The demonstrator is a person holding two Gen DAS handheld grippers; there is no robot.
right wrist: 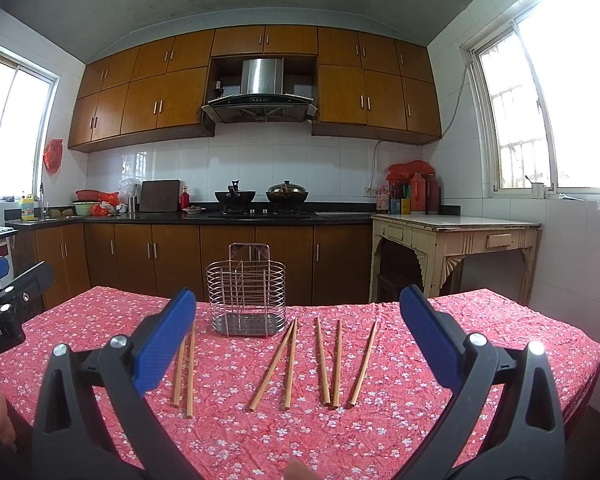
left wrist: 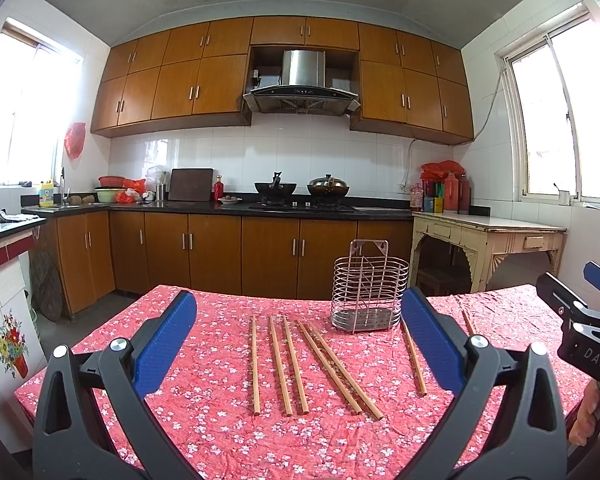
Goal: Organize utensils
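A table under a red floral tablecloth [left wrist: 220, 432] fills the near ground, with the wire utensil holder [left wrist: 369, 288] standing upright on it toward the far edge. Behind the holder runs a dark countertop [left wrist: 204, 208] over brown cabinets, carrying 2 woks [left wrist: 275, 188] on the stove; a cream side table [left wrist: 488, 236] stands to the holder's right. Nothing lies between the holder and the chopsticks.

Wooden chopsticks [left wrist: 284, 364] lie flat on the cloth on the near side of the holder, pointing roughly toward it. The right wrist view shows 7: 2 near-side left of the holder, 5 near-side right of it [right wrist: 324, 360]. None sits in the holder.

The left gripper [left wrist: 300, 344] has its blue fingers spread wide and grasps nothing; 5 chopsticks lie on the cloth between and beyond its fingers, untouched, with the holder just inside its right finger. The right gripper [right wrist: 296, 344] is likewise released and empty, the holder centred beyond its gap and chopsticks lying below and between its fingers.
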